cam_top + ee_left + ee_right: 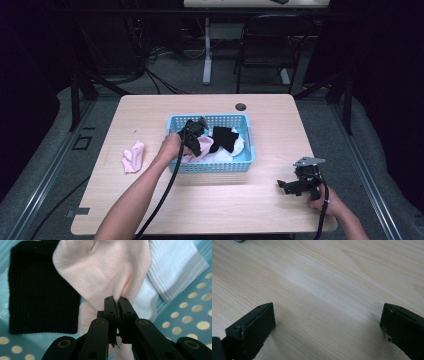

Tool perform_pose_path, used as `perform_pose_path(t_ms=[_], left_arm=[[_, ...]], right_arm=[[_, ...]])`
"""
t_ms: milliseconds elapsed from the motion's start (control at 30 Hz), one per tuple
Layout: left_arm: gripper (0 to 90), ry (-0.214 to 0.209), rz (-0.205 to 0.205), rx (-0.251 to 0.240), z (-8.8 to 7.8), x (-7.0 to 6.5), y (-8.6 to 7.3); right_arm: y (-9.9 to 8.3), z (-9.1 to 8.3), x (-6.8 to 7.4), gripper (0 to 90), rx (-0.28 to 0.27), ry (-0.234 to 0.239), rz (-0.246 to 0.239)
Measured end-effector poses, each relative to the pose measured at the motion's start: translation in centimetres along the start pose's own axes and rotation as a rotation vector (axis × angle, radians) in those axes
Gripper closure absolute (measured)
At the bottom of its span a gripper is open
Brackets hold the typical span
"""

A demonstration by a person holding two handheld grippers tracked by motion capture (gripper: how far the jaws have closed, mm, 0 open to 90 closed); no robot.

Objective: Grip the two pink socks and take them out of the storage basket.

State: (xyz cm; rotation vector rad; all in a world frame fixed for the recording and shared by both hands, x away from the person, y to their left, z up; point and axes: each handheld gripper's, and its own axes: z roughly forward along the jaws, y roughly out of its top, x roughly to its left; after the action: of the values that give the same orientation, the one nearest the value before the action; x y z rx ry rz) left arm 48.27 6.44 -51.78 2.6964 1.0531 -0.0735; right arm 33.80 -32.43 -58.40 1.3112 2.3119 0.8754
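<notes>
A blue plastic basket (244, 165) stands at the middle of the wooden table and holds black, white and pink socks. My left gripper (196, 145) reaches into its left half. In the left gripper view it (116, 300) is shut on a fold of a pale pink sock (100, 270). A black sock (41, 287) lies to the left of that one and a white ribbed sock (175, 267) to the right. Another pink sock (133, 156) lies on the table left of the basket. My right gripper (284, 186) rests low over the table's near right corner, open, with bare wood (324, 290) between its jaws.
A dark round hole (241, 106) sits in the tabletop behind the basket. A black chair (267, 45) and a white table leg (207, 50) stand on the floor beyond the far edge. Cables trail from both grippers toward the near edge.
</notes>
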Motion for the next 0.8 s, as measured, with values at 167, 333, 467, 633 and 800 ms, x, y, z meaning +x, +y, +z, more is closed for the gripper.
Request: perform_pose_path(t_ms=[167, 333, 467, 633, 800], left_arm=[[86.5, 0.008, -0.001, -0.029, -1.3, 0.5, -0.4], [86.4, 0.027, -0.002, -0.072, -3.0, 0.8, -0.8], [86.5, 0.03, -0.009, -0.107, -4.2, 1.1, -1.2], [86.5, 0.028, -0.014, -0.149, -5.8, 1.5, -1.7], [86.5, 0.038, -0.012, -0.184, -7.3, 1.6, -2.2]], right_arm=[[0.0, 0.0, 0.0, 0.0, 0.0, 0.0, 0.0], [0.0, 0.0, 0.0, 0.0, 0.0, 0.001, 0.0], [0.0, 0.0, 0.0, 0.0, 0.0, 0.001, 0.0], [0.0, 0.0, 0.0, 0.0, 0.0, 0.001, 0.0], [0.0, 0.0, 0.0, 0.0, 0.0, 0.001, 0.0]])
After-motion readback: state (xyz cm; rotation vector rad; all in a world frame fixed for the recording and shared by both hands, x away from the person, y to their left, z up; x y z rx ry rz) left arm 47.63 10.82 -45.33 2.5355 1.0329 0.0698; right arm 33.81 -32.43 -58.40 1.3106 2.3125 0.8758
